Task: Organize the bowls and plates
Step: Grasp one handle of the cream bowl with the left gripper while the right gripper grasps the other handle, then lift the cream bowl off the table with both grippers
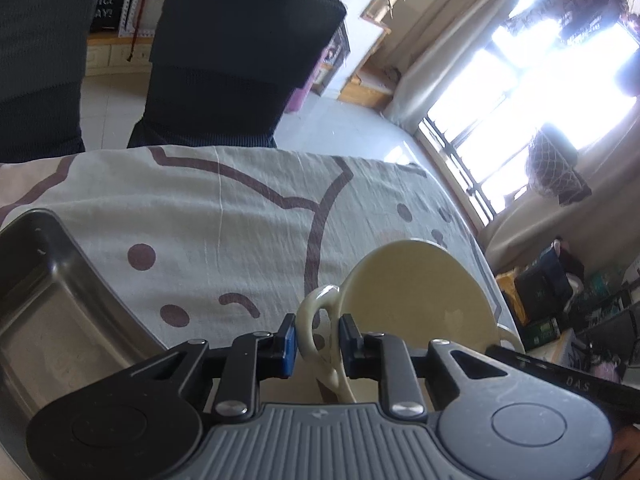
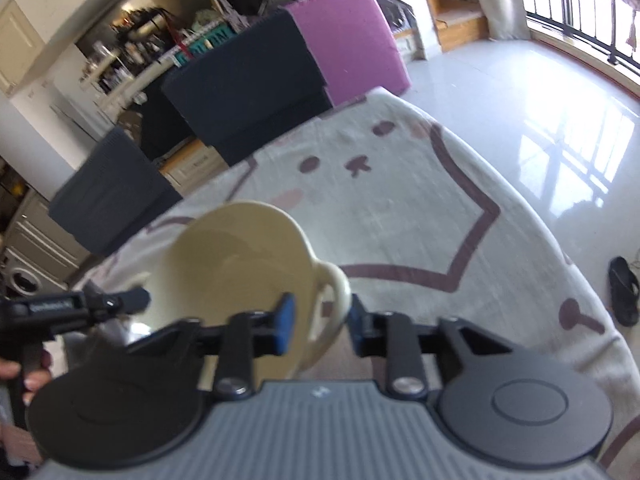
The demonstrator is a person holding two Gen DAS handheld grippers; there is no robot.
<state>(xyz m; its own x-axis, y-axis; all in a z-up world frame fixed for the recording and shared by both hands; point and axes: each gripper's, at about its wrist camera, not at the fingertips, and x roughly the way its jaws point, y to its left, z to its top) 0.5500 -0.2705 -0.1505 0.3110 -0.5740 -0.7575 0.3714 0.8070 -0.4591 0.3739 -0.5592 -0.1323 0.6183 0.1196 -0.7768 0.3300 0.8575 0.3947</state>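
Gripping a cream two-handled bowl [image 1: 416, 304] between them, the two grippers are each working one looped handle: the left gripper [image 1: 319, 342] is straddling the near handle [image 1: 320, 332], its blue pads sitting on either side of the loop, though whether they are actually pressing on it I cannot tell. In the right wrist view the right gripper [image 2: 322, 326] is standing around the opposite handle [image 2: 334, 300], the left pad lying against the bowl side of the loop while the right pad is hanging clear of it, so this grip is looking released rather than clenched. The bowl is tilting, its mouth facing away from the left gripper and hanging just ahead of both sets of fingers, above the patterned tablecloth [image 1: 224, 216]. A metal tray [image 1: 44, 296] is lying to the left of the left gripper, likely where the bowl is heading, which would explain the sharing of the handles for a steady carry
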